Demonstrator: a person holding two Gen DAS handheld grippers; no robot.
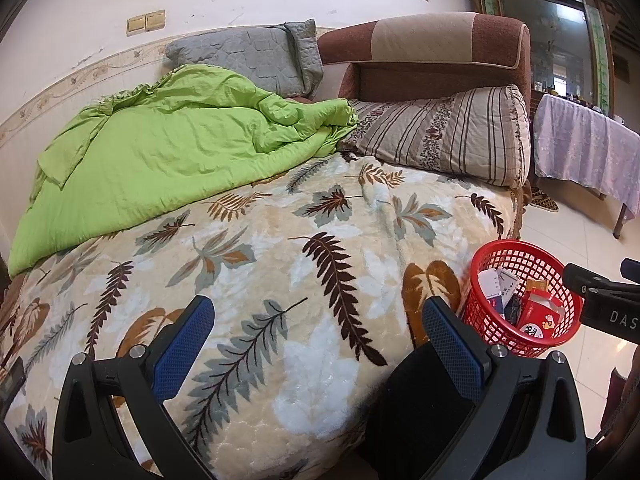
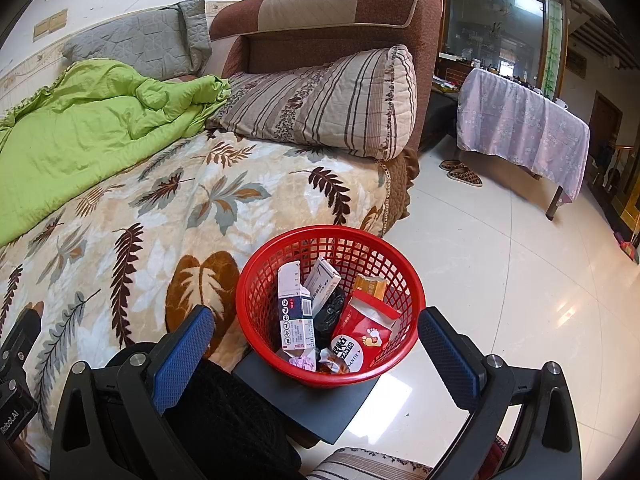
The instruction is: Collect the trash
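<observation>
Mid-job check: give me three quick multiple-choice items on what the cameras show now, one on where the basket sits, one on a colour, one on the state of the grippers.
1. Where does the red basket stand?
A. on the bed
B. on a dark flat stand beside the bed
C. under the covered table

2. What colour is the crumpled quilt on the bed?
A. green
B. purple
C. brown

3. How are the two grippers?
A. both open and empty
B. both shut on trash
C. one holds a box

Answers:
1 B, the basket rests on a dark stand by the bed's edge.
2 A, it is bright green.
3 A, the left gripper and the right gripper show spread fingers with nothing between them.
</observation>
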